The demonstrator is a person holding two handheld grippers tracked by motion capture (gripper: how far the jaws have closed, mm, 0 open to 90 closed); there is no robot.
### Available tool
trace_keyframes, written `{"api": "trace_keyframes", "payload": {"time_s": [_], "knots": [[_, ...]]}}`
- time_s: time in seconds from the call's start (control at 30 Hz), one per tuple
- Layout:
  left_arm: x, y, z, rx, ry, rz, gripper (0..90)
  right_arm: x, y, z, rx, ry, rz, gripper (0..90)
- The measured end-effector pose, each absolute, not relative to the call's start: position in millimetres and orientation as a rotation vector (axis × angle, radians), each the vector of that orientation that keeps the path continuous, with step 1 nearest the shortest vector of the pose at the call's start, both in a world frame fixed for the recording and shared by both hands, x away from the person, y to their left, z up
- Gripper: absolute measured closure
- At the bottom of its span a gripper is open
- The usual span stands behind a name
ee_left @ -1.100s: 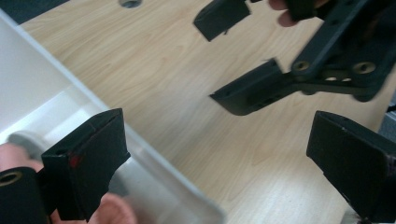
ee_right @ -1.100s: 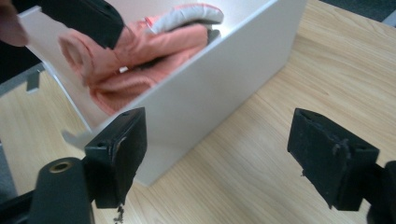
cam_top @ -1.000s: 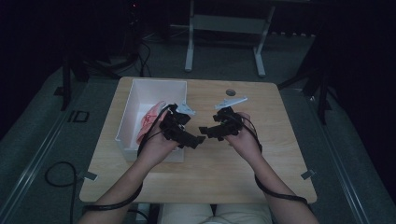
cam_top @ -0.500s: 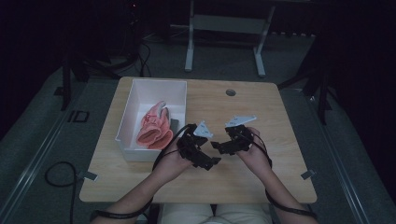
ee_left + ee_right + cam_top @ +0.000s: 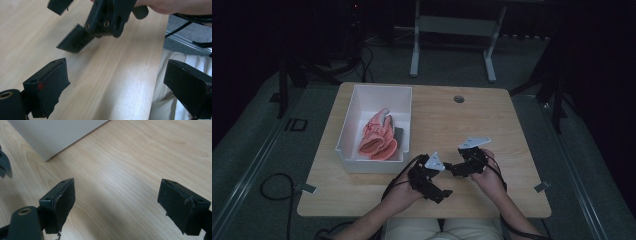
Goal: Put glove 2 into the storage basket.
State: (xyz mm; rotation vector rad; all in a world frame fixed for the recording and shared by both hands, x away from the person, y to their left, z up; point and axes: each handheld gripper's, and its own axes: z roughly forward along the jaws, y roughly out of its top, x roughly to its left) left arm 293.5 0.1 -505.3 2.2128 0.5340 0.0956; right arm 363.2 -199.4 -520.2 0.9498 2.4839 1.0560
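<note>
Right fingers (image 5: 179,205) wide apart, nothing between them, bare counter (image 5: 130,157) wood underneath; left fingers (image 5: 48,86) equally wide and empty, one of them hanging past the near counter edge over the person's lap; so the left gripper (image 5: 432,182) and right gripper (image 5: 462,167) both sit low at the front of the counter, tips nearly meeting; the left gripper view shows the right gripper's body just ahead and close. The pink rubber glove (image 5: 378,137) lies crumpled in the white bin (image 5: 347,127), resting toward its near end, well apart from both grippers; a dark flat item sits beside it in the bin, can't identify. Risks as I judge them: the two grippers are close enough to knock each other or snag a trailing cable on any sideways move; a low, direct reach for the glove would likely hit the bin's near wall and shove the bin, since it looks light; limp glove, so a shallow pinch could catch one layer and slip.
</note>
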Motion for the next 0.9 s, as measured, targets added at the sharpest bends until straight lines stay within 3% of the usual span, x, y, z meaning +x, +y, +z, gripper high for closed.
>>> {"api": "trace_keyframes", "payload": {"time_s": [0.47,0.9], "knots": [[286.8,-1.7,-545.7,2.227,0.488,0.087,5.4,351.7,-212.0,-551.6,0.93,2.467,1.077,14.4],[283.7,2.3,-553.0,2.211,0.478,0.117,5.4,348.6,-217.1,-563.7,0.914,2.462,1.09,13.9]]}}
